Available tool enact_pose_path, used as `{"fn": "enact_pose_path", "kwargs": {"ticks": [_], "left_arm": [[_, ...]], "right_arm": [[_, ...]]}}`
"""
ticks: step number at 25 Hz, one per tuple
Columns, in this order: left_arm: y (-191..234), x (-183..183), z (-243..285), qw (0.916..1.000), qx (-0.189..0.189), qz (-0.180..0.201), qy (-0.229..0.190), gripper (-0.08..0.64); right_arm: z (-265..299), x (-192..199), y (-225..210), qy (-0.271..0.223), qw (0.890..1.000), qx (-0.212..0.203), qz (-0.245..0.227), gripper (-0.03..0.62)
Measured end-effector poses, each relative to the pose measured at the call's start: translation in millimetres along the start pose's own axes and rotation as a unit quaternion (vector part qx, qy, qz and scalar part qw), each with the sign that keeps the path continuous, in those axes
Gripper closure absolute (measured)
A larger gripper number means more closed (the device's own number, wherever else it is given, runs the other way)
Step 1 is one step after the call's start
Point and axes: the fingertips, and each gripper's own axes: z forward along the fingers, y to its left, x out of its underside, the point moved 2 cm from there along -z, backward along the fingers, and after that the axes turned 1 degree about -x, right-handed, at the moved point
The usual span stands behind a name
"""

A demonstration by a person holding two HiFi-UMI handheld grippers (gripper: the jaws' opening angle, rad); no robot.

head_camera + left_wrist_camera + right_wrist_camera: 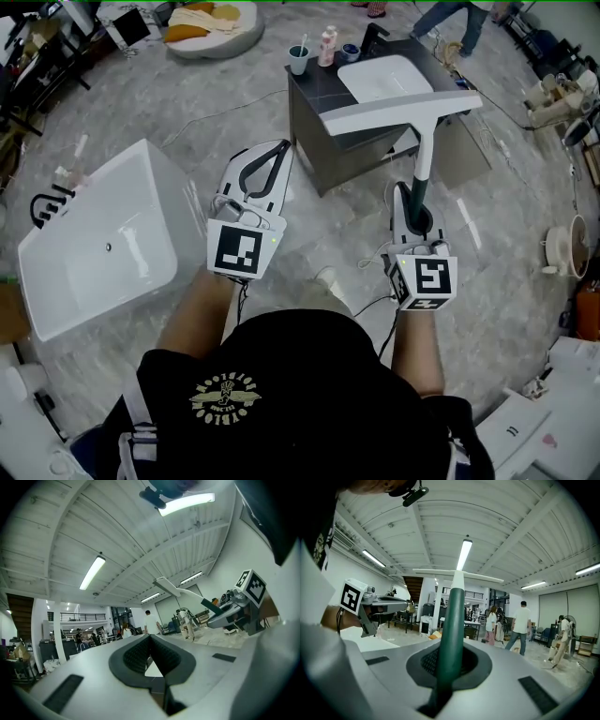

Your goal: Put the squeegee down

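Right gripper (pixel 412 199) is clamped tight on the dark green handle of the squeegee (pixel 403 111), with the handle running straight up between the two pads in the right gripper view. The squeegee is off every surface. Its white blade is held crosswise in the air over the front edge of the dark vanity cabinet (pixel 309 131), reaching past the cabinet's front right corner. Left gripper (pixel 281 148) hangs beside it with its jaws together and nothing between them, well apart from the squeegee.

The step in hand looks like the carry, with the put-down not yet made. The cabinet top by the white basin (pixel 384 75) seems the likely resting place. The next move calls for tipping the blade down until it lies flat there, clear of the cups at the back edge. Only then should the pads part.
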Motion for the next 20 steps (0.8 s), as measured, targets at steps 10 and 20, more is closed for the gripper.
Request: {"fn": "enact_pose_path", "kwargs": {"ticks": [10, 20], "left_arm": [[-5, -5, 60, 0.9994, -0.035, -0.003, -0.001, 0.537], [-19, 1, 106, 0.9972, -0.074, 0.005, 0.008, 0.537]], "right_arm": [[35, -3, -55, 0.002, 1.0, -0.027, -0.009, 0.565], [68, 5, -92, 0.002, 0.997, -0.071, -0.019, 0.565]]}}
